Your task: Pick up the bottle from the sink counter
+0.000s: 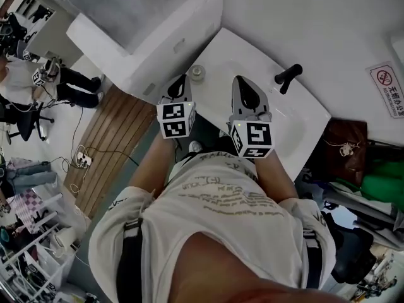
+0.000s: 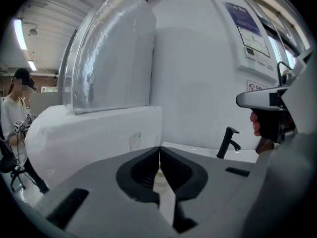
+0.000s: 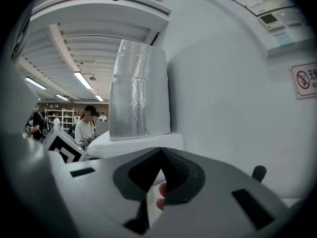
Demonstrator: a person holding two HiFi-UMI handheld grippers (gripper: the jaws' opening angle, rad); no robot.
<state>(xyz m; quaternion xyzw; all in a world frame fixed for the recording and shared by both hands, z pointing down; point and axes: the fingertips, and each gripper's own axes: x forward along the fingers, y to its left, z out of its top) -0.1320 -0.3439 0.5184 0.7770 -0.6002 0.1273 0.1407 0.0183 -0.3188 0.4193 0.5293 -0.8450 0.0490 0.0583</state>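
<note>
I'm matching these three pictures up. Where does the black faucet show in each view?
Head view: faucet upper right of centre.
Left gripper view: faucet right of centre, low against the white wall.
Right gripper view: only a dark rounded tip at lower right, probably the faucet.
Shared landmark: the wall sign with a red circle, to the faucet's right in every view.

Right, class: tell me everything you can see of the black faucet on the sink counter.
The black faucet looks like matte metal: a slim upright stem, a short angled lever on top and a small spout branching off its side. It stands on the white sink counter, close to the wall. Nothing touches it.
</note>
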